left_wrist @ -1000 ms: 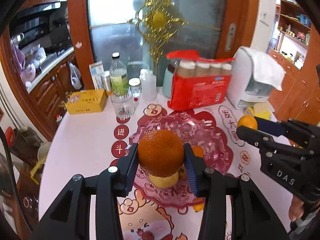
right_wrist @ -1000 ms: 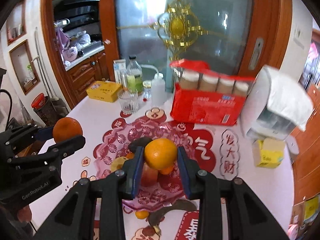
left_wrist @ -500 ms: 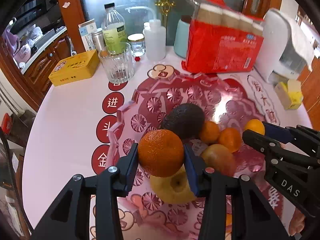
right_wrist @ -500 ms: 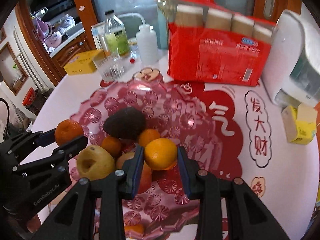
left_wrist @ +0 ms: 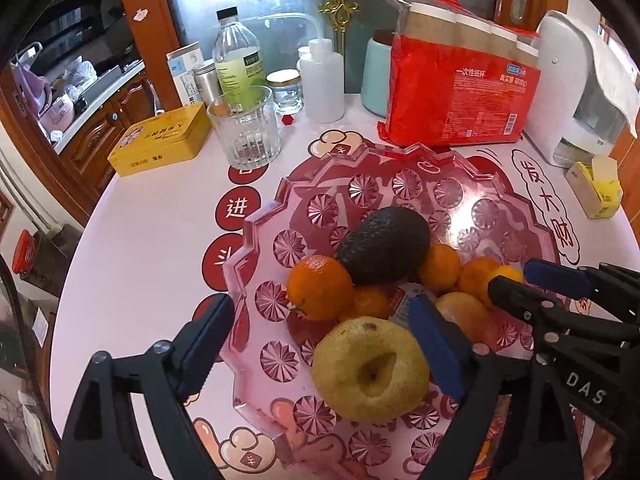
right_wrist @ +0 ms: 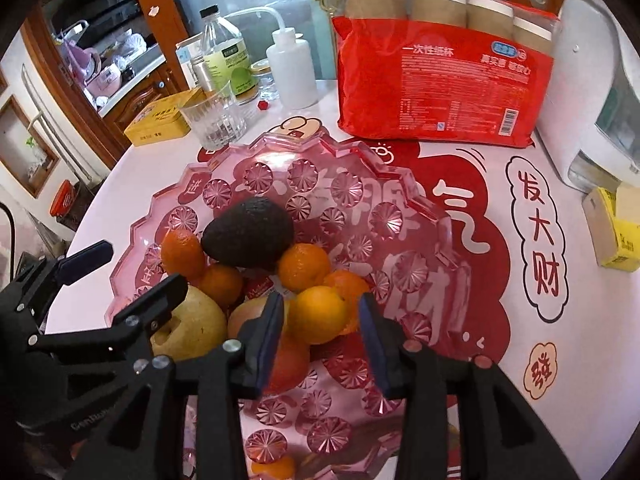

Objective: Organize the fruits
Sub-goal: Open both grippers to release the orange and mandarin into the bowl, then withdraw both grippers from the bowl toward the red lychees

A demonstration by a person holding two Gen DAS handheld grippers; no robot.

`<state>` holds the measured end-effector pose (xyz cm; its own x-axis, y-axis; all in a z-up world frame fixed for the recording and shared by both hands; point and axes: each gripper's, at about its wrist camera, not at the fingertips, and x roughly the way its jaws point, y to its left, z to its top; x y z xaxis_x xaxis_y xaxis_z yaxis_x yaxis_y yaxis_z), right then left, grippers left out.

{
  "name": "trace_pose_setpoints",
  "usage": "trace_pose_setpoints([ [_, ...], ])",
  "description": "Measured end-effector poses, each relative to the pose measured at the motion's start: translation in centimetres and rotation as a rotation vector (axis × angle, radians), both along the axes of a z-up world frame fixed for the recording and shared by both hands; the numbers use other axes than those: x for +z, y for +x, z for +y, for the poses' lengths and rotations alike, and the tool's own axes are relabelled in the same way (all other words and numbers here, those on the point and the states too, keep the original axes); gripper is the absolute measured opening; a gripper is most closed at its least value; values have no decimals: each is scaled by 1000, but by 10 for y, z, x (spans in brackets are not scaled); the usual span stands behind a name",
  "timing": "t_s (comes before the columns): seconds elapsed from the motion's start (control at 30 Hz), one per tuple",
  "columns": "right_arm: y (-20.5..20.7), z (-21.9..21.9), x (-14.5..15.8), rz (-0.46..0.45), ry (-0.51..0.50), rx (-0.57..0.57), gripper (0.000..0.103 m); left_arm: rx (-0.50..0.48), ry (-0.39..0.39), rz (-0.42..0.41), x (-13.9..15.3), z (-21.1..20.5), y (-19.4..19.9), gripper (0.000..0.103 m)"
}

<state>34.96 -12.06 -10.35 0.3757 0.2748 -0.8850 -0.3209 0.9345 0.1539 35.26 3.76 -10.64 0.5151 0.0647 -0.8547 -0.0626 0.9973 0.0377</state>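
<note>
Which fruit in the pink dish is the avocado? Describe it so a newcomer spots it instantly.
Find the pink cut-glass dish in front of the red pack of paper cups. The avocado lies atop the fruit pile, among mandarins: the only dark, pebbly-skinned, egg-shaped fruit there.

Both oranges released into the bowl

The left gripper [left_wrist: 320,342] now gapes empty, its orange [left_wrist: 320,292] lying beside the avocado [left_wrist: 384,244]; the right gripper [right_wrist: 320,320] spreads around its orange [right_wrist: 318,314].

Avocado [left_wrist: 383,245] in bowl [left_wrist: 256,224] behind pear [left_wrist: 370,370]; glass [left_wrist: 244,130] behind-left of bowl.
</note>
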Motion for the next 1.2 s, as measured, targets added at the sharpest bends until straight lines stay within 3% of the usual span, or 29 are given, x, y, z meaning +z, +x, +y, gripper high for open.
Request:
trace_pose_setpoints([
  [0.07, -2, -3, 2, -4, 10, -13, 48, 1, -7, 4, 1, 1, -2, 89],
  [0.33, -16, -16, 16, -29, 57, -67, 48, 8, -11, -4, 12, 4, -19, 89],
  [0.53, -35, -27, 36, -64, 82, -108, 48, 22, -113, -46, 36, 18, -42, 89],
  [0.67, -45, -32, 51, -83, 85, -107, 49, 11, -109, -107, 58, 22, -60, 89],
  [0.8, -57, -37, 70, -106, 68, -114, 61, -20, -85, -178, 81, 19, -80, 89],
  [1.0, -79, -41, 106, -179, 76, -117, 76, -72, -60, -217, 109, 12, -104, 89],
  [1.2, -114, -32, 142, -278, 67, -70, 79, -75, -96, -214, 126, 15, -123, 89],
])
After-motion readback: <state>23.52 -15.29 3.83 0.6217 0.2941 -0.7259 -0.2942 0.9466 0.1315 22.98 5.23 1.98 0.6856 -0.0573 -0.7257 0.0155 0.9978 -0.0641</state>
